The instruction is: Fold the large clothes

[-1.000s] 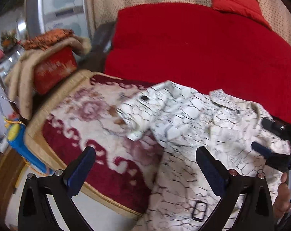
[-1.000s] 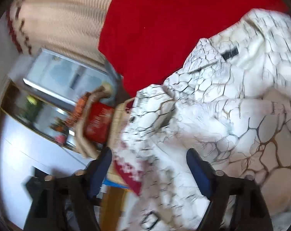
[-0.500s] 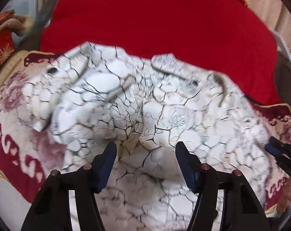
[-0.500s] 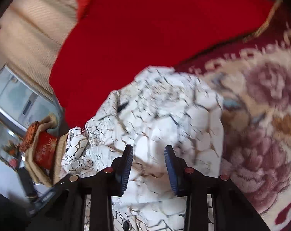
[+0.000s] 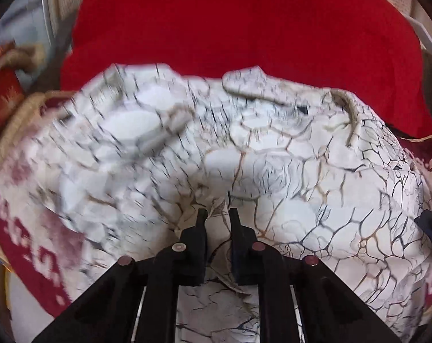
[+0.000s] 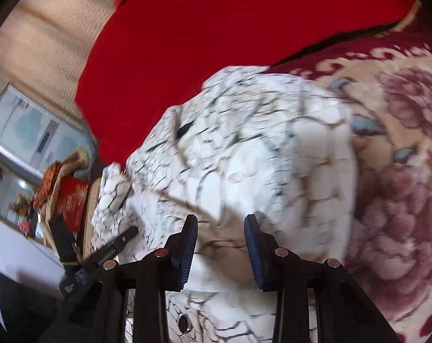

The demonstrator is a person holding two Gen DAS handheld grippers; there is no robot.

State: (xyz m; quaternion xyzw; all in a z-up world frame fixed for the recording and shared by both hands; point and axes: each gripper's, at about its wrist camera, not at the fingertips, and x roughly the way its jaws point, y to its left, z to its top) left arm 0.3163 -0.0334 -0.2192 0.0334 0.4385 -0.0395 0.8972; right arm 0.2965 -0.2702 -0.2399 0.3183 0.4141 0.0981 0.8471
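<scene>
A: What is hidden or hard to read?

B: The left half of the garment (image 5: 287, 171) is smeared by motion blur in the left wrist view, so its folds there cannot be traced. Its near edge runs under both tools and out of frame. A dark tab (image 6: 184, 127) on the cloth may be a label; too small to tell.

A: Containers?

B: A red box (image 6: 68, 203) stands at the far left, draped with a beige and orange textile; its contents are not visible.

A: The task's thing?

B: A white garment with black and tan crackle veining, bunched in a mound on the floral rug (image 6: 401, 171), its far edge against the red sofa cover (image 5: 244, 28).

A: The tools?

B: The left gripper (image 5: 217, 214) has its fingers drawn close, pinching a raised fold of the garment. The right gripper (image 6: 221, 223) has its blue-padded fingers apart, with cloth lying between them, unclamped.
</scene>
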